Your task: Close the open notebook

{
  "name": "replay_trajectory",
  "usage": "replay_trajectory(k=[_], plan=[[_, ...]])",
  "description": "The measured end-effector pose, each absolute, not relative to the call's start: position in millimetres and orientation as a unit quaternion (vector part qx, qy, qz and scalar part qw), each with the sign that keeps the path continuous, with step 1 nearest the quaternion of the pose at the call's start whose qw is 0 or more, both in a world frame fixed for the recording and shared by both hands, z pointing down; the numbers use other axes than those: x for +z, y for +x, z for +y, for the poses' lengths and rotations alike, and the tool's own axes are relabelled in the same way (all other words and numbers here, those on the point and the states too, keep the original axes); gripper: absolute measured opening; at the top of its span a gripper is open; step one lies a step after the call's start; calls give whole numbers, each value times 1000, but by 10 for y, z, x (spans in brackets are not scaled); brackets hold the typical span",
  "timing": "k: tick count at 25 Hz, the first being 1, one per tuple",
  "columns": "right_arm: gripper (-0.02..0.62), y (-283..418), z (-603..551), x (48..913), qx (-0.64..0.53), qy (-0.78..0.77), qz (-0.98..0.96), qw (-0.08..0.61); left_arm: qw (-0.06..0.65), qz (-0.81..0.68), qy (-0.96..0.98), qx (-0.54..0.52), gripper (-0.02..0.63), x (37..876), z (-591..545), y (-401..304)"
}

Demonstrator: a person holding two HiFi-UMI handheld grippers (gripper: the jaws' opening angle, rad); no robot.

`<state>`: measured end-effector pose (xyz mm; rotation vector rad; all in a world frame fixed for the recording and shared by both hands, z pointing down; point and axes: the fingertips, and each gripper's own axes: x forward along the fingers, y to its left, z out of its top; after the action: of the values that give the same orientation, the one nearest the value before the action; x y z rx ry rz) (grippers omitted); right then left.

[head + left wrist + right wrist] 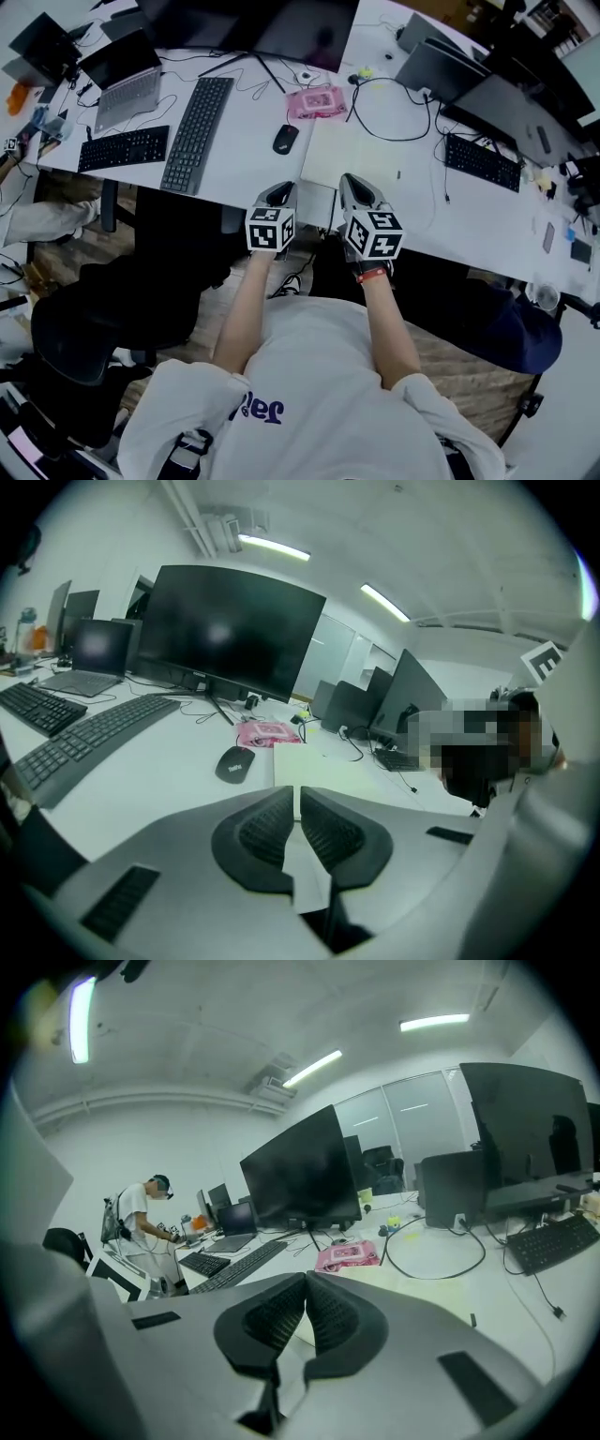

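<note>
The white desk (248,131) carries office things, and the black mouse (285,138) serves here as the landmark. Just left of the mouse lies a long black keyboard (198,122), and further left a shorter black keyboard (124,148). Behind that one, well to the left of the mouse, stands an open grey laptop (127,89). Just behind the mouse, slightly to the right, lies a pink pouch (317,101). Right of the mouse a black cable (389,111) makes a wide loop, and well beyond it lies another black keyboard (482,161). In front of the mouse, near the desk's edge, a pale notebook (319,766) lies flat.
</note>
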<state>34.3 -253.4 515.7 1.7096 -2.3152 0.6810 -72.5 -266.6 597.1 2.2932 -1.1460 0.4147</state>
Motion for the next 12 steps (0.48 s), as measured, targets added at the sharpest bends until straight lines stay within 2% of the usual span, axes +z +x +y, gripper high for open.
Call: replay_trajectory(k=[3,12], plan=[[2,358,-2632,5286,240,570,-780,98,286,-424,846,153,25,6107,-2752,-699],[2,393,-2751,5550,263,559,-778,117,331,-393,842,163,151,6446,-2955,-513]])
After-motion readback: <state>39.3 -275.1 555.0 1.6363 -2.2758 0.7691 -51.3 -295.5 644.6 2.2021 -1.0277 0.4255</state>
